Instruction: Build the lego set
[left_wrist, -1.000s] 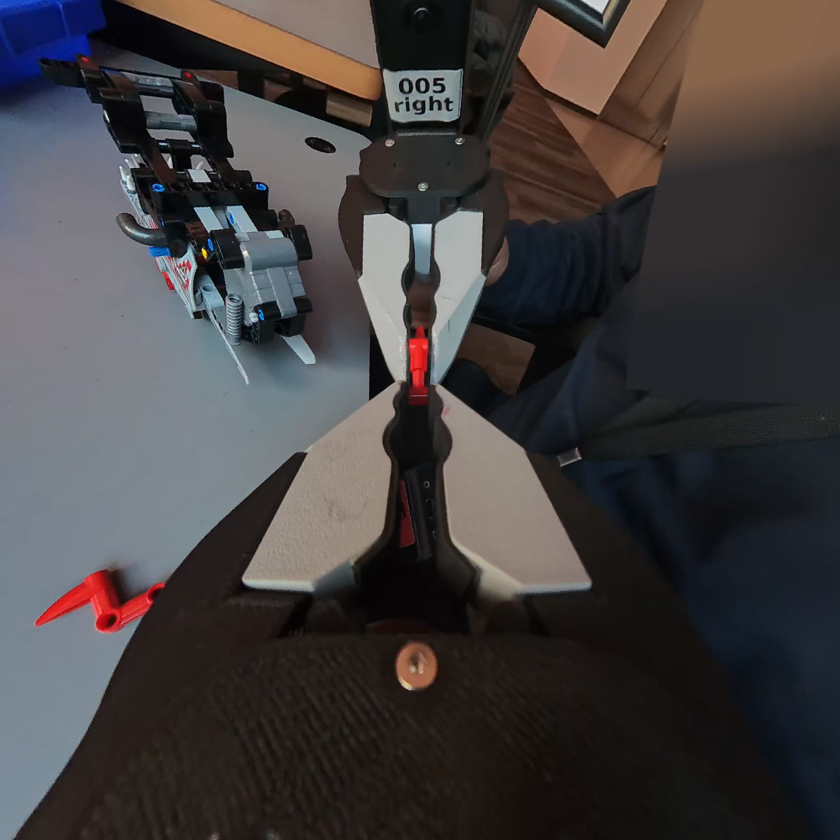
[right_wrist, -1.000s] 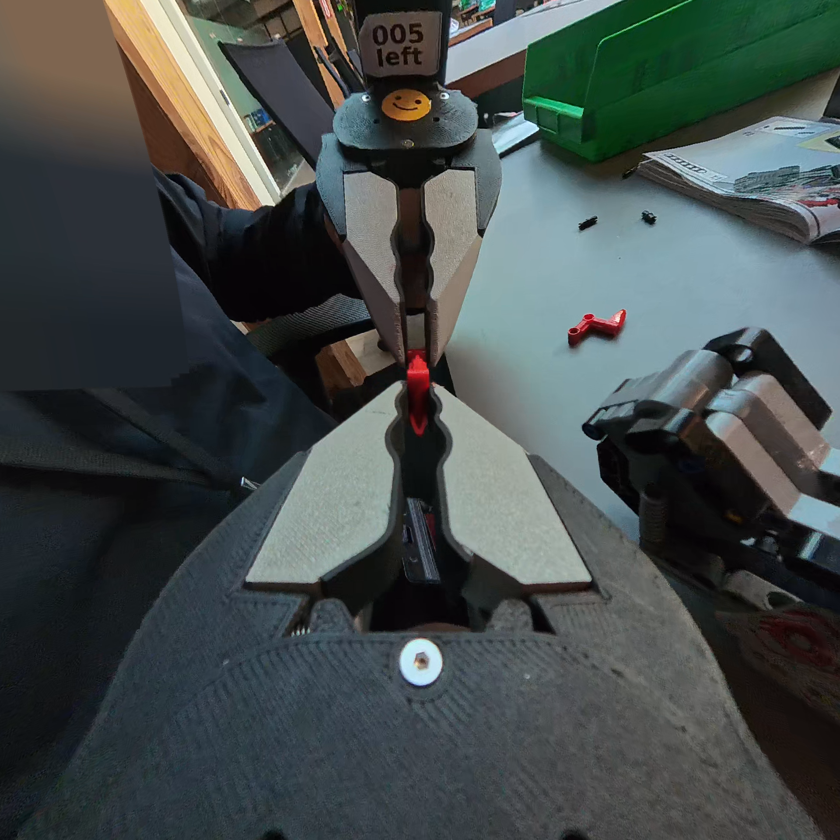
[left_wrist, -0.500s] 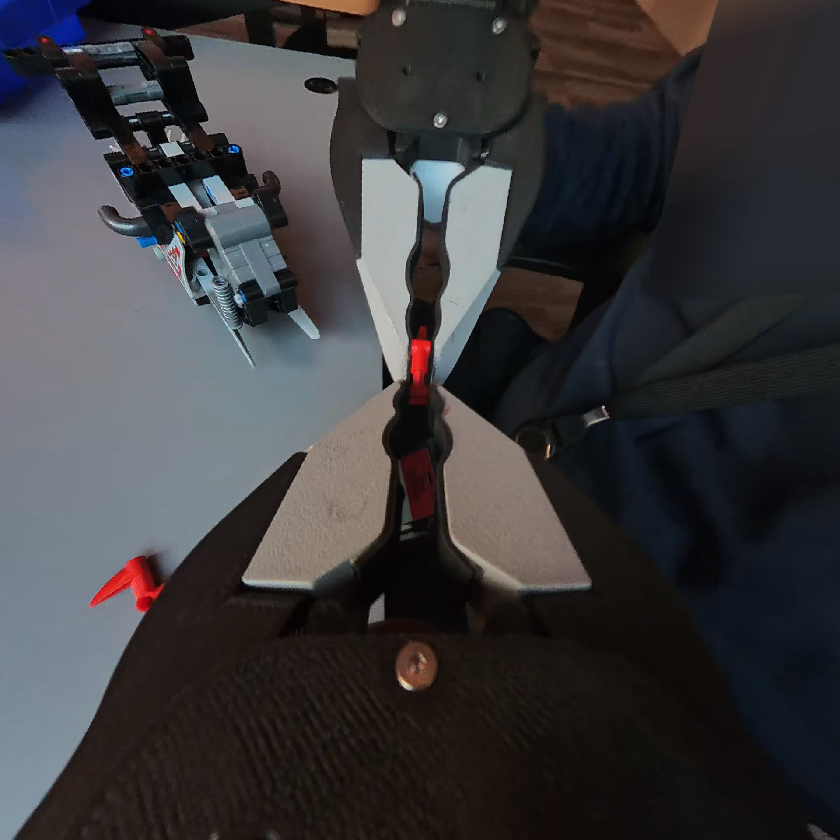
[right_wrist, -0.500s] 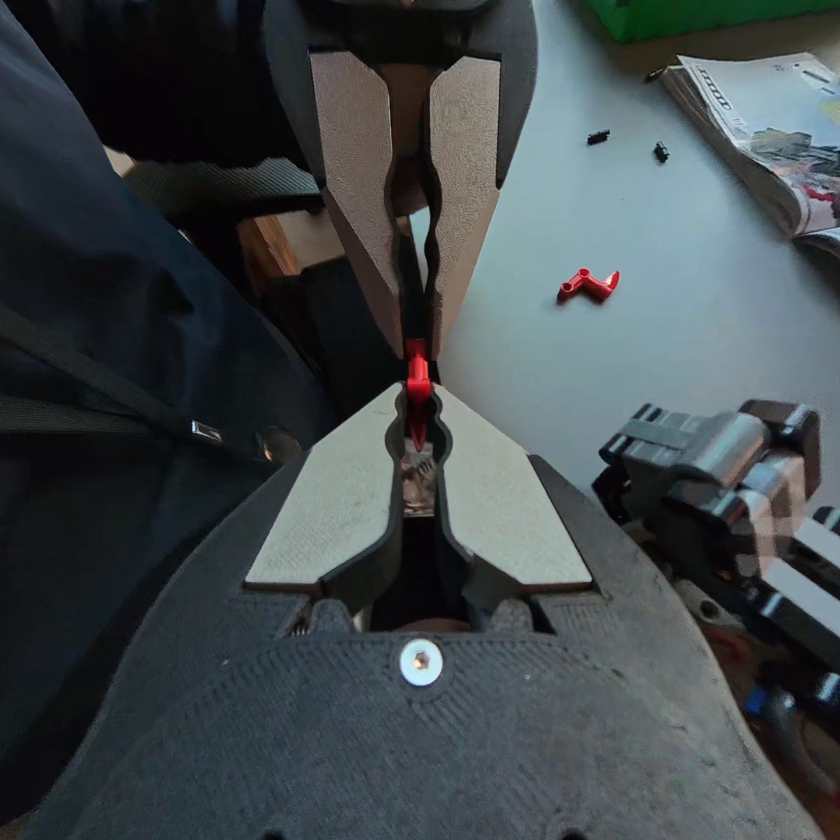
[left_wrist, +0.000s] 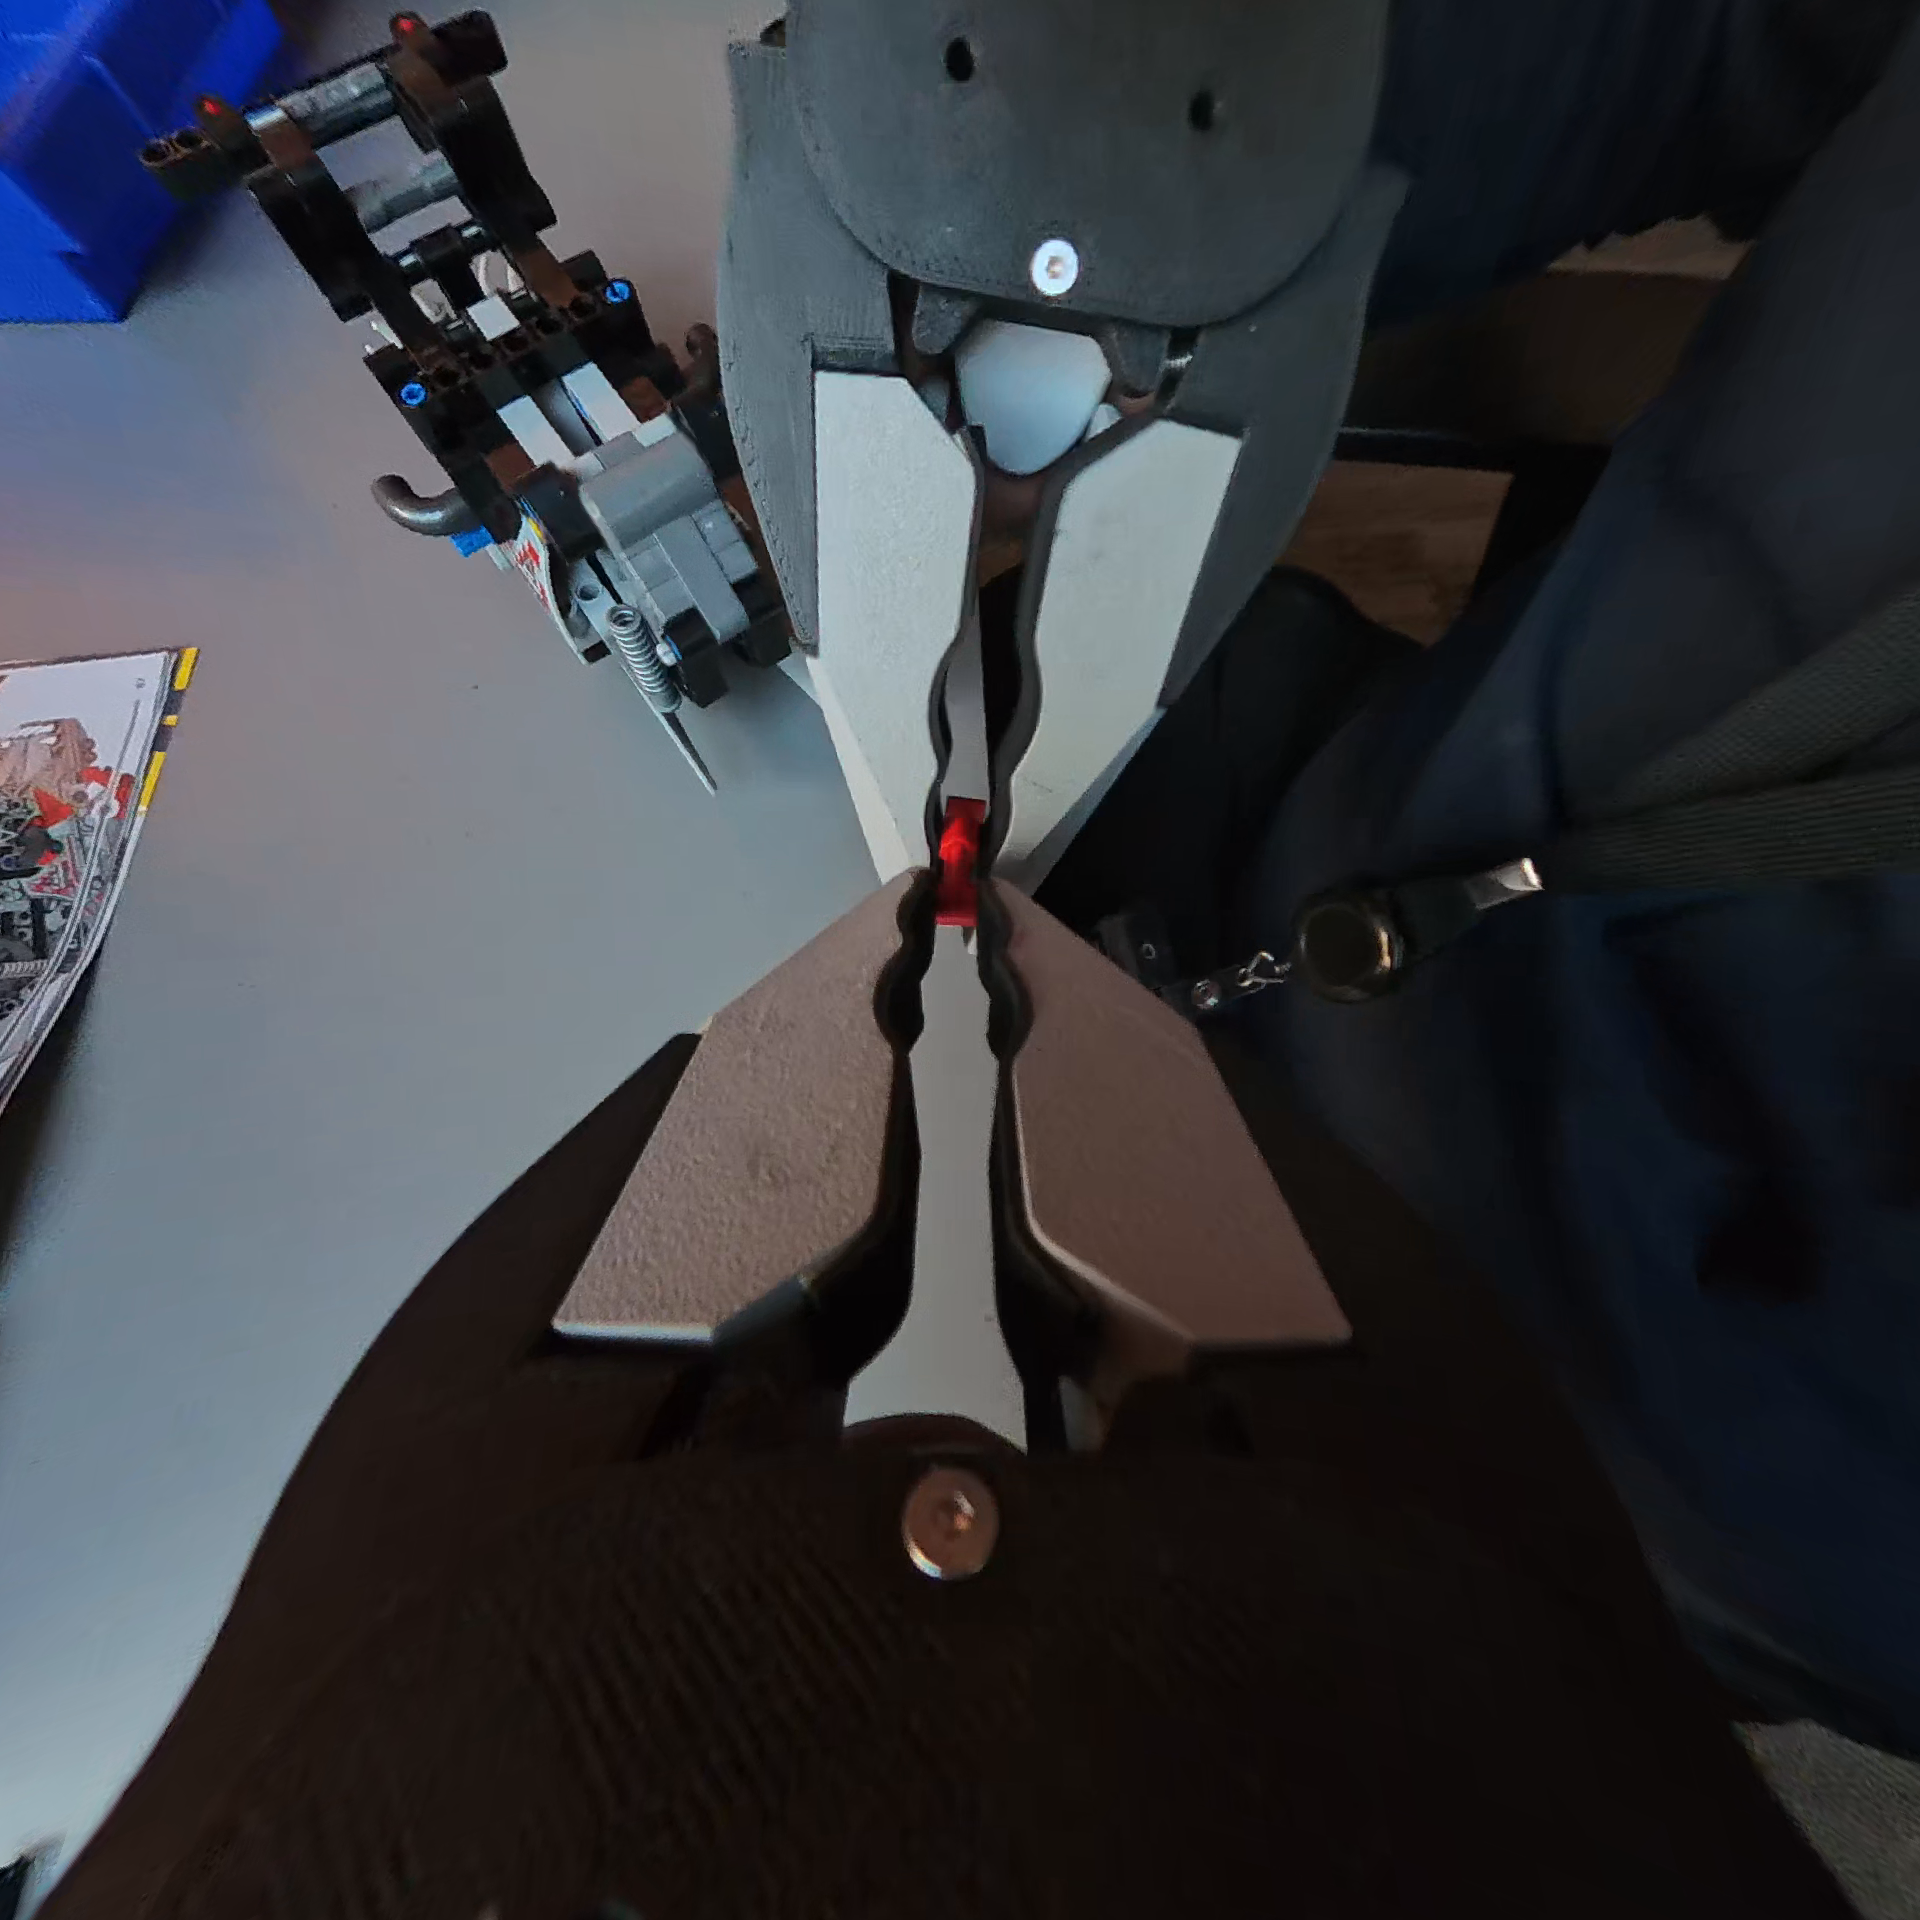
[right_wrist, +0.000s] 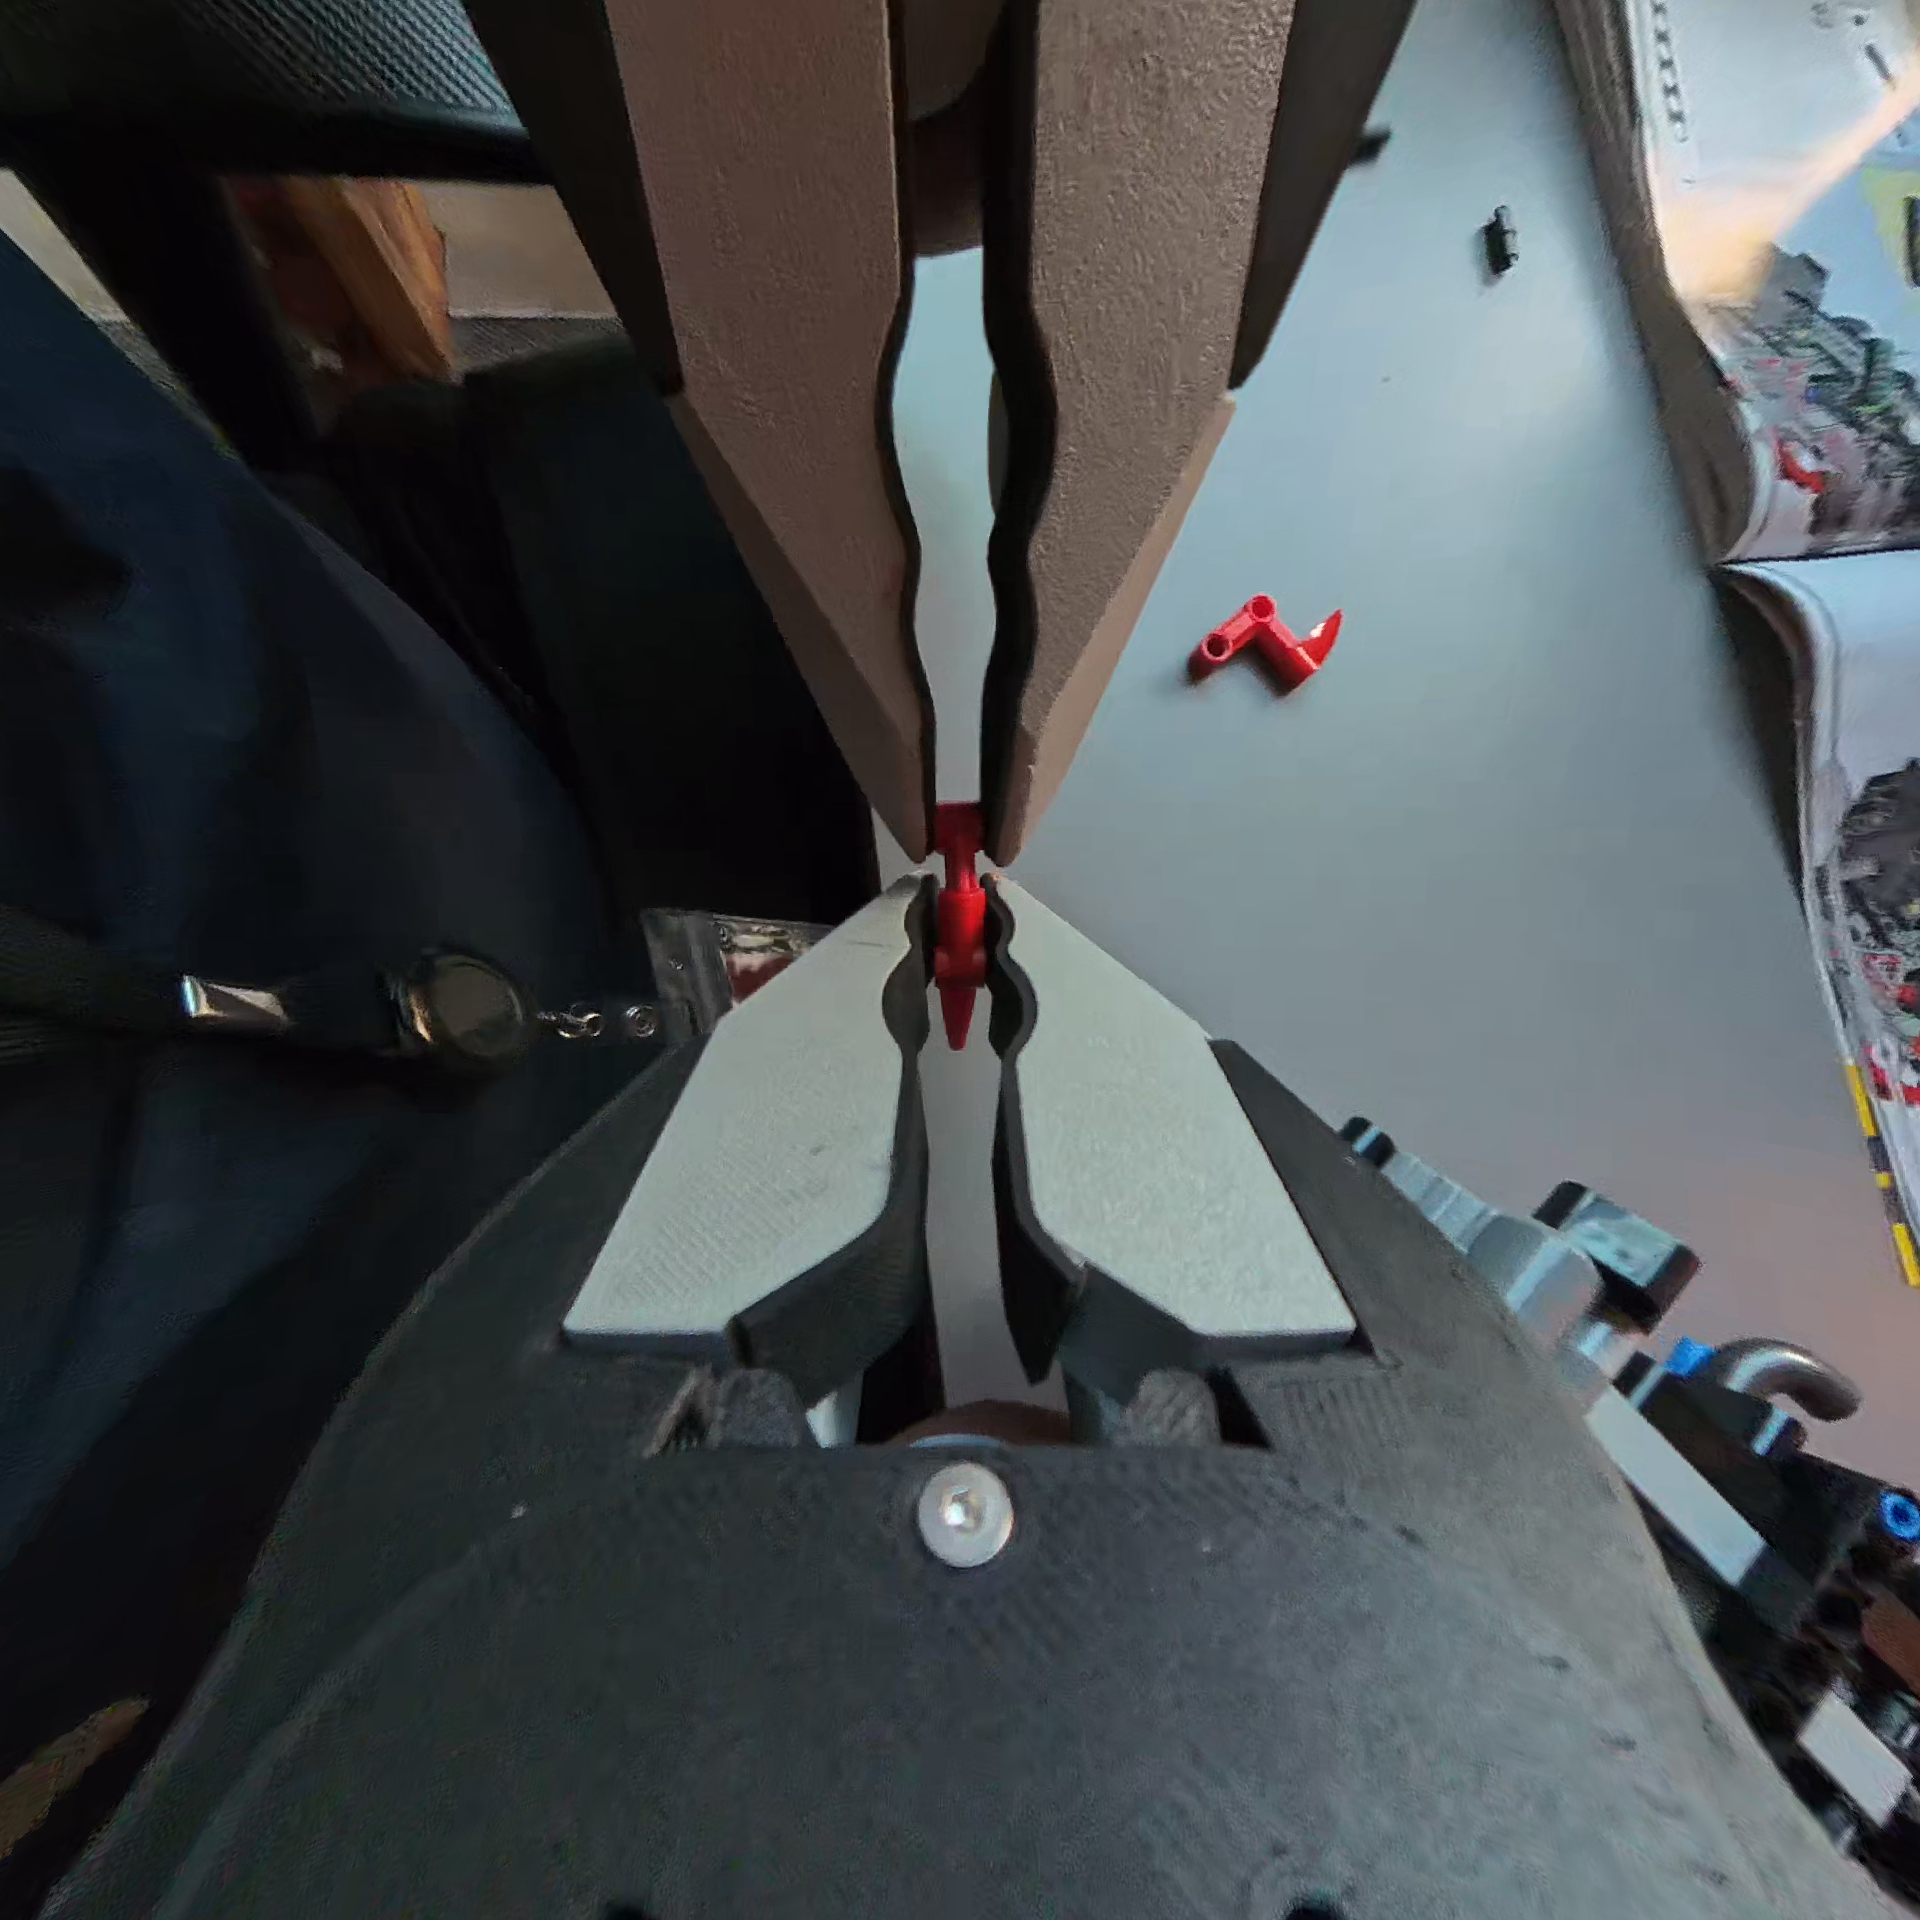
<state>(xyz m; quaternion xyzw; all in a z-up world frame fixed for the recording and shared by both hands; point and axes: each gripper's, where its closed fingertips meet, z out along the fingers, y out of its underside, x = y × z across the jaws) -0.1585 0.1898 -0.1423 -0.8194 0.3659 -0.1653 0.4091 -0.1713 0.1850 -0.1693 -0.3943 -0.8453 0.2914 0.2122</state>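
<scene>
In the left wrist view, a small red piece (left_wrist: 956, 868) is pinched at the tips of the left hand-held gripper (left_wrist: 954, 914), off the counter (left_wrist: 364, 987) edge; a slip is judged likely, the hold being so slight. The lego model (left_wrist: 540, 436) is set near the far edge.

In the right wrist view, the red piece (right_wrist: 956, 925) is clenched by the right hand-held gripper (right_wrist: 956, 940) too, tip to tip with the left hand-held gripper (right_wrist: 958, 831). A second red piece (right_wrist: 1268, 644) lies apart.
</scene>
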